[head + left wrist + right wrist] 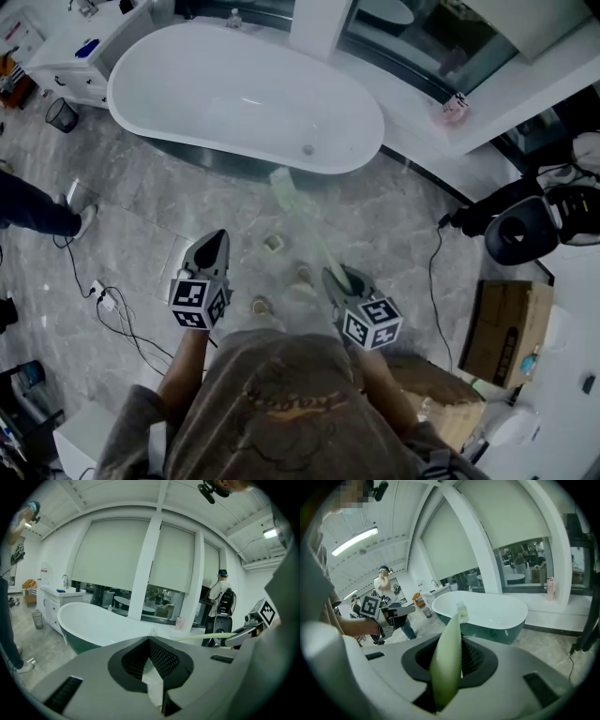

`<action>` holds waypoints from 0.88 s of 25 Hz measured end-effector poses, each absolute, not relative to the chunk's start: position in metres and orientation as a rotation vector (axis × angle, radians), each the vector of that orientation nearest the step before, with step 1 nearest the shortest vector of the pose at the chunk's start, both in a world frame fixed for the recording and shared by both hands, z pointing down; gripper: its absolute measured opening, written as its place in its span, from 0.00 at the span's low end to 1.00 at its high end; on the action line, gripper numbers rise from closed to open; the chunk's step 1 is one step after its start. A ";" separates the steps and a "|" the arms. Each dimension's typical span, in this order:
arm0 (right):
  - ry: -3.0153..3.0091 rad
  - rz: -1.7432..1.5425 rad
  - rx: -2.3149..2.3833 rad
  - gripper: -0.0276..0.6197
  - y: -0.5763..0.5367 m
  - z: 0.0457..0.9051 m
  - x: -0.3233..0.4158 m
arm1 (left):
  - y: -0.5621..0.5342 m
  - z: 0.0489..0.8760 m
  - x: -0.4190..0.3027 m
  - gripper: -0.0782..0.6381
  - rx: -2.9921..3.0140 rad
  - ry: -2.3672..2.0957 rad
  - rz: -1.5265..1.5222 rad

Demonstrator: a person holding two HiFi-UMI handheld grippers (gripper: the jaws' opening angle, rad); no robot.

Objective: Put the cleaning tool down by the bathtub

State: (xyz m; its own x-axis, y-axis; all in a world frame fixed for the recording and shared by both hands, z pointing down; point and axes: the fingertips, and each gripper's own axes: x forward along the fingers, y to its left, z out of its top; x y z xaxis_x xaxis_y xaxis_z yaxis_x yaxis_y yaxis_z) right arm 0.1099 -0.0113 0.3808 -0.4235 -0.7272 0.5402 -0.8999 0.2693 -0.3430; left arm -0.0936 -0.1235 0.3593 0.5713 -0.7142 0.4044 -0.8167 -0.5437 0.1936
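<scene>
Grey marble floor (159, 202) lies before the white bathtub (244, 103). Right gripper (336, 277) clamps the long green brush (307, 227), head aimed at the bathtub; left gripper (217, 239) is closed, empty. Lower gently, lay it flat beside the bathtub, then release

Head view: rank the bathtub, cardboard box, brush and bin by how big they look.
1. Bathtub.
2. Cardboard box.
3. Brush: longer than the bin but thin, and held nearer the camera in the right gripper, so its rank is unsure.
4. Bin.
</scene>
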 end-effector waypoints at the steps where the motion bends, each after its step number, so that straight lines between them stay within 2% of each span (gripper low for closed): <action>1: -2.268 0.894 1.491 0.17 -0.017 0.382 0.113 | -0.129 0.360 -0.090 0.11 2.443 -1.251 0.389; 13: -2.300 0.894 1.337 0.17 -0.074 0.401 0.120 | -0.165 0.379 -0.073 0.11 2.402 -1.297 0.382; 22: -2.274 0.895 1.254 0.17 -0.104 0.447 0.116 | -0.184 0.429 -0.070 0.11 2.355 -1.294 0.426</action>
